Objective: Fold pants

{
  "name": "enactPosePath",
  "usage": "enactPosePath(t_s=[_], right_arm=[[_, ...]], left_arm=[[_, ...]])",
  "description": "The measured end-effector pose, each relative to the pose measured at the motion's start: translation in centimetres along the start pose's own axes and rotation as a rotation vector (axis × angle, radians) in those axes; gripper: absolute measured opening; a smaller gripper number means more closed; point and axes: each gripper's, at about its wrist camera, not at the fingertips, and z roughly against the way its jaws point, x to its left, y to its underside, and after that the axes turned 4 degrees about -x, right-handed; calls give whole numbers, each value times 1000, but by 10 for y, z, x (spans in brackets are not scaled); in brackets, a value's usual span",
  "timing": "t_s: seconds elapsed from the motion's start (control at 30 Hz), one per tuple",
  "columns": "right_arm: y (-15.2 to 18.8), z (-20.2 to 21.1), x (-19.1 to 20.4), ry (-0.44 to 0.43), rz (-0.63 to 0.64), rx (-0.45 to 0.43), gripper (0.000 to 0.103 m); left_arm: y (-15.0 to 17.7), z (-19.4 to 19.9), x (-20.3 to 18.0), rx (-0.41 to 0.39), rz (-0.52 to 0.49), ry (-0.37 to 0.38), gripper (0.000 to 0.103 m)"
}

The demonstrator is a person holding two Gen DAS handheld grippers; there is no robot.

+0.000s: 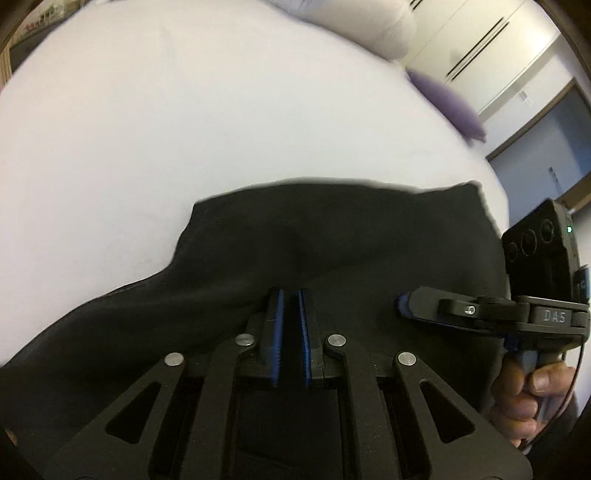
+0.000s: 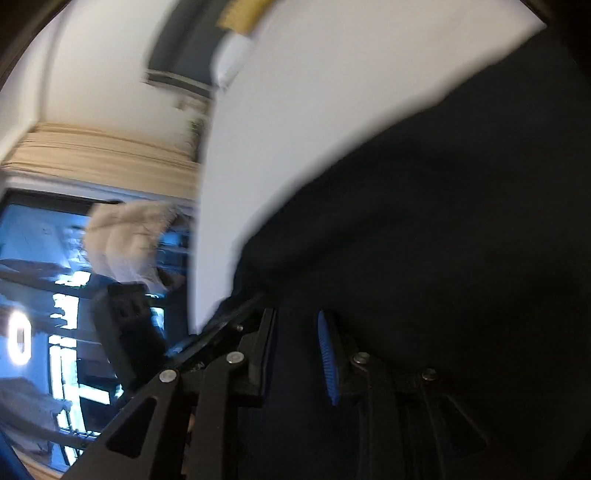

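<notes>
Black pants [image 1: 332,240] lie bunched on a white bed [image 1: 184,110], their upper edge forming a soft ridge. My left gripper [image 1: 291,295] is shut on a pinch of the black cloth, which fills the thin slit between its blue pads. To its right, my right gripper [image 1: 400,306] touches the same cloth with its tip, a hand [image 1: 524,398] around its handle. In the blurred right wrist view, the right gripper [image 2: 297,314] has black pants [image 2: 424,221] cloth filling the space between its pads. The bed [image 2: 295,110] shows white beyond.
A purple cushion [image 1: 450,103] and a white pillow [image 1: 369,26] lie at the bed's far side, with white closet doors behind. The right wrist view shows a dark window [image 2: 37,258], a cream fuzzy item [image 2: 125,240] and the bed's edge.
</notes>
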Motion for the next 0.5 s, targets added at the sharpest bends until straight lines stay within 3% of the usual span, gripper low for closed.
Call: enactPosePath(t_s=[0.03, 0.1, 0.2, 0.33, 0.43, 0.5], right_arm=[[2, 2, -15, 10, -30, -6, 0], [-11, 11, -36, -13, -82, -51, 0], [-30, 55, -66, 75, -62, -154, 0], [-62, 105, -112, 200, -146, -301, 0], [-72, 139, -135, 275, -175, -377, 0], [-76, 161, -146, 327, -189, -424, 0]], left_arm=[[1, 3, 7, -8, 27, 26, 8], [5, 15, 15, -25, 20, -8, 5], [16, 35, 34, -48, 15, -55, 2], [34, 72, 71, -86, 81, -85, 1], [49, 106, 98, -116, 83, -210, 1], [62, 134, 128, -147, 149, -242, 1]])
